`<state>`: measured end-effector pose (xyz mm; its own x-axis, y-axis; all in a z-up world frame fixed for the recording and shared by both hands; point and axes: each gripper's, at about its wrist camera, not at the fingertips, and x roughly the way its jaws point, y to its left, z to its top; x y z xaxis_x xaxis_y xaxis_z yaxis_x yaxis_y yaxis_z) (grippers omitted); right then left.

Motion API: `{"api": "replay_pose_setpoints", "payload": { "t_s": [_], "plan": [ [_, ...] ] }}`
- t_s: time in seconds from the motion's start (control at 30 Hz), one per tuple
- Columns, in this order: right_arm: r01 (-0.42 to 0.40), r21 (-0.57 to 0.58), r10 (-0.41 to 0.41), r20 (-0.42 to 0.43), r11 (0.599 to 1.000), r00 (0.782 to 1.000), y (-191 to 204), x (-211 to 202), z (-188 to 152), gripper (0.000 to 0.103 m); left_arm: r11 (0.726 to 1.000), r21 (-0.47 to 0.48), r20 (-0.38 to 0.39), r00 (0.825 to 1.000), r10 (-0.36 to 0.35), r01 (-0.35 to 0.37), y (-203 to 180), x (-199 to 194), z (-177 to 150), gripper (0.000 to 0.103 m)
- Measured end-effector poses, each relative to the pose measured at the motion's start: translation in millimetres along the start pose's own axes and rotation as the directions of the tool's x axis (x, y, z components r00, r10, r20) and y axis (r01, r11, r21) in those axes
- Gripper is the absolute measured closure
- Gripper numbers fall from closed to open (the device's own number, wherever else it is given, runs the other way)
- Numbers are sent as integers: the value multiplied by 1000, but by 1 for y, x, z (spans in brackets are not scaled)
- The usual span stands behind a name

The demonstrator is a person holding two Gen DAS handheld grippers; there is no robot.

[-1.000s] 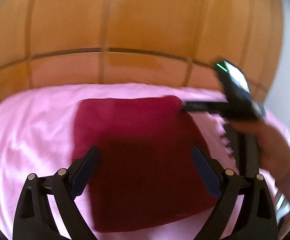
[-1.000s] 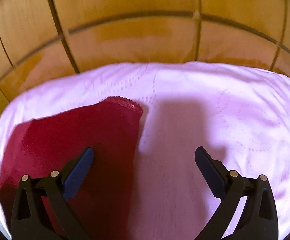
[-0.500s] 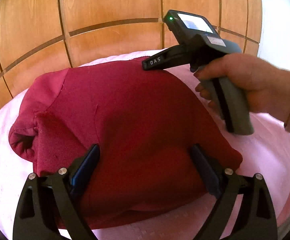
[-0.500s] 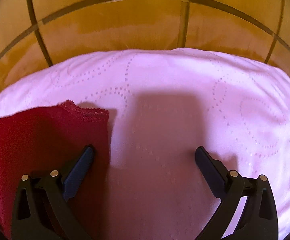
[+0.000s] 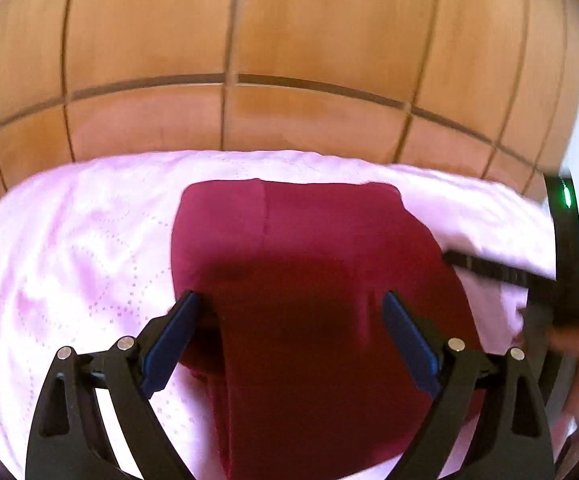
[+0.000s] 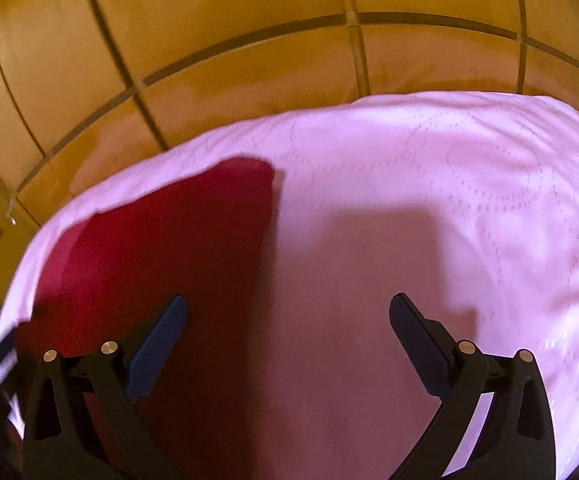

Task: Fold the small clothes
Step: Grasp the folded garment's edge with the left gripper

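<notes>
Left gripper (image 5: 289, 334) and right gripper (image 6: 287, 340), jaws spread, grasping nothing, above the maroon garment (image 5: 309, 280), frame centre, on pink bedspread (image 5: 69, 248); a one-layer pinch could undo the fold.

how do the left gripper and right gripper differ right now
The left gripper hangs over the red garment, cloth filling the space between its fingers; the right gripper sits mostly over bare pink bedcover, only its left finger above the garment. Both are open, holding nothing.

Bright, motion-blurred, fisheye-warped edges
</notes>
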<state>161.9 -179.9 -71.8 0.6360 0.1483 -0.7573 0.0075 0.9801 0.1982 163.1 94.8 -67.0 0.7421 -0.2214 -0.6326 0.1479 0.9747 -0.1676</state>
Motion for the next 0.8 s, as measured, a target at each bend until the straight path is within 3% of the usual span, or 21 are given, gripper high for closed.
{"api": "replay_pose_setpoints", "payload": {
  "t_s": [0.1,0.17,0.2,0.27,0.33,0.5,0.7,0.8],
  "plan": [
    [2,32,-2,20,999,1000,-2,1,-8,3,1000,-5,-27,999,21,-22,7,13,-3,11],
    [11,32,-12,6,999,1000,-2,8,-9,3,992,45,-60,991,118,-116,11,33,-4,12],
    [31,9,-31,12,999,999,0,9,-10,3,988,50,-118,981,152,-147,19,50,-9,12],
    [65,-65,-63,39,996,997,8,12,-11,3,996,-65,-202,978,50,-64,40,71,-17,10],
    [87,-74,-84,39,993,996,10,10,-9,3,978,-208,-207,977,-42,-2,60,72,-19,10],
    [111,-70,-108,47,991,993,12,1,-10,3,988,-153,-177,984,-15,-13,52,55,-22,10],
    [108,-40,-107,16,993,994,11,-11,-11,3,960,-271,-153,981,-120,75,55,31,-26,10],
    [114,-53,-114,8,992,993,13,-17,-12,3,968,-237,-150,981,-125,87,41,20,-35,9]
  ]
}}
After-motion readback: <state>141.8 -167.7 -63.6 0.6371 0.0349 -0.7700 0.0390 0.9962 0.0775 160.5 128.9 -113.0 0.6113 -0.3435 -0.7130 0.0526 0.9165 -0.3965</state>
